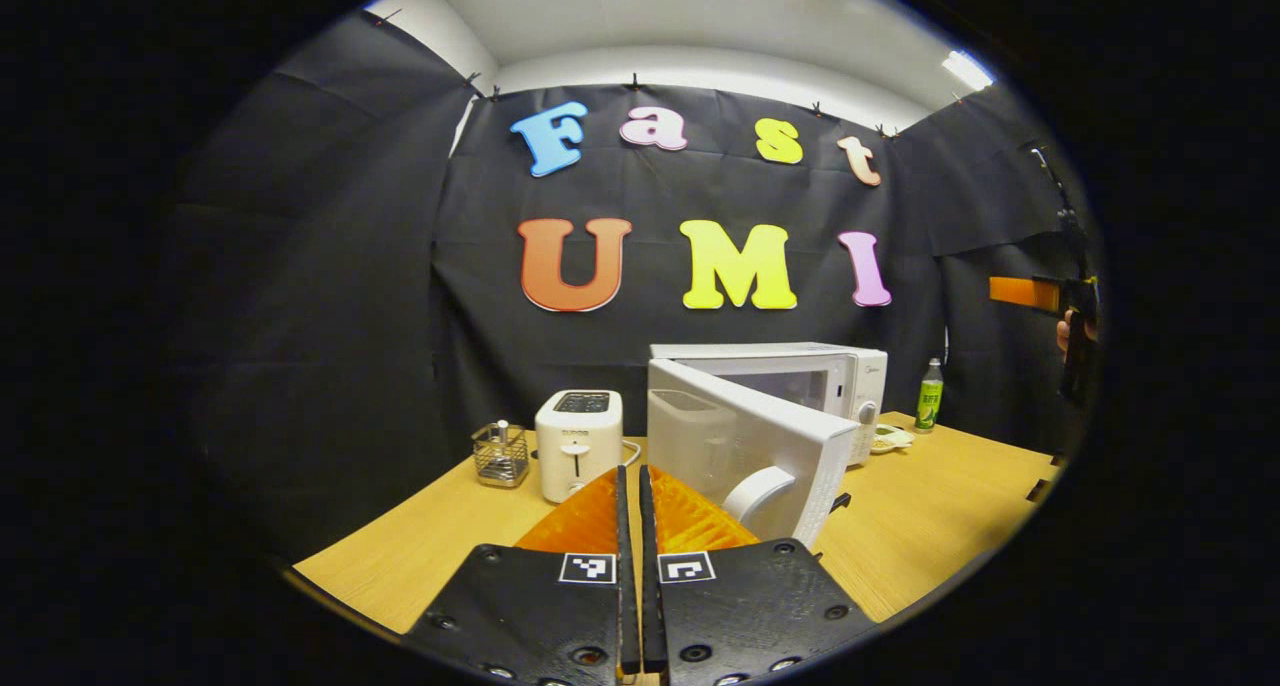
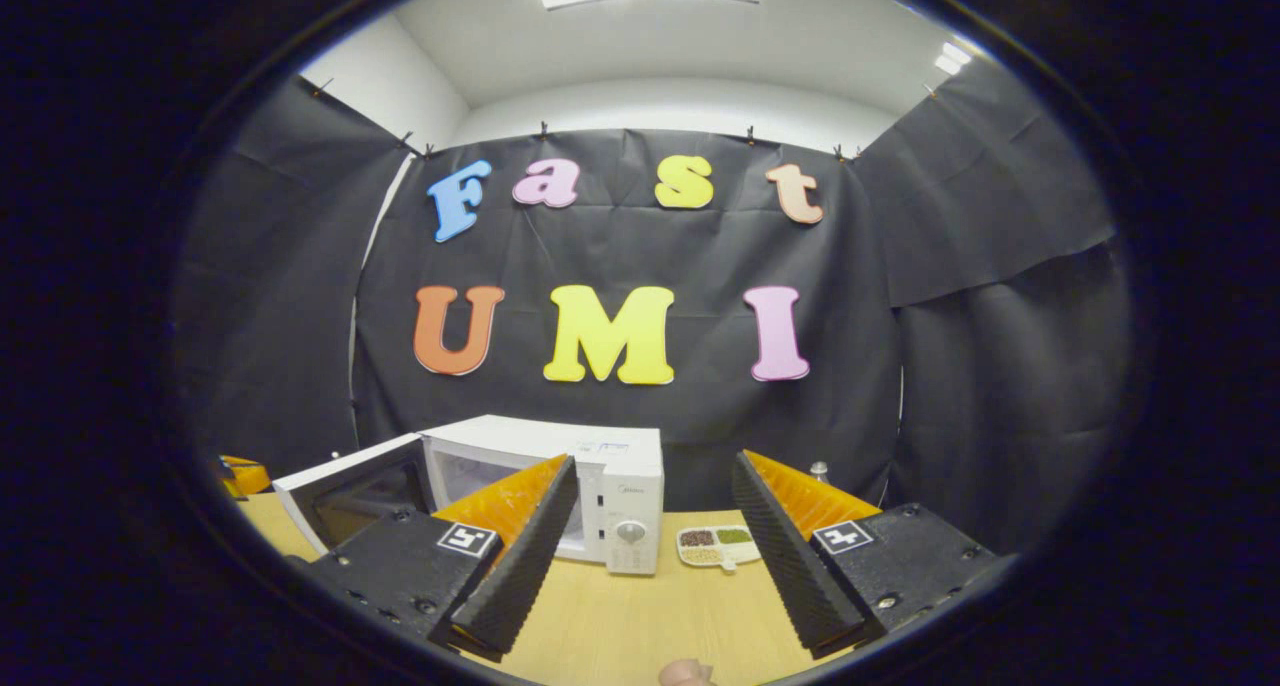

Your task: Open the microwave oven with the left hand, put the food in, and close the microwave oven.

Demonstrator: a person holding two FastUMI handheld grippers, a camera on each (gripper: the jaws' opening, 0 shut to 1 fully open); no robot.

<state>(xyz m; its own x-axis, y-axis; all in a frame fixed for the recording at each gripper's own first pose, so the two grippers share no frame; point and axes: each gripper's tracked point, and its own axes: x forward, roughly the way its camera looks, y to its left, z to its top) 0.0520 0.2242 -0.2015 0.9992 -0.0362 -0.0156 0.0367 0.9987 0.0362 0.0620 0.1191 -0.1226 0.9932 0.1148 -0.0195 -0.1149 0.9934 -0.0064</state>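
Microwave [image 1: 800, 386]: one, at the back of the surface [image 1: 930, 506], door [image 1: 745, 446] swung open.
Food tray [image 2: 718, 545]: one, three compartments, just beside the microwave.
Toaster [image 1: 578, 443]: one.
Wire caddy [image 1: 501, 454]: one.
Green bottle [image 1: 930, 396]: one.
Left claw [image 1: 637, 501]: pinched narrow, holding nothing.
Right claw [image 2: 645, 551]: spread wide, holding nothing.
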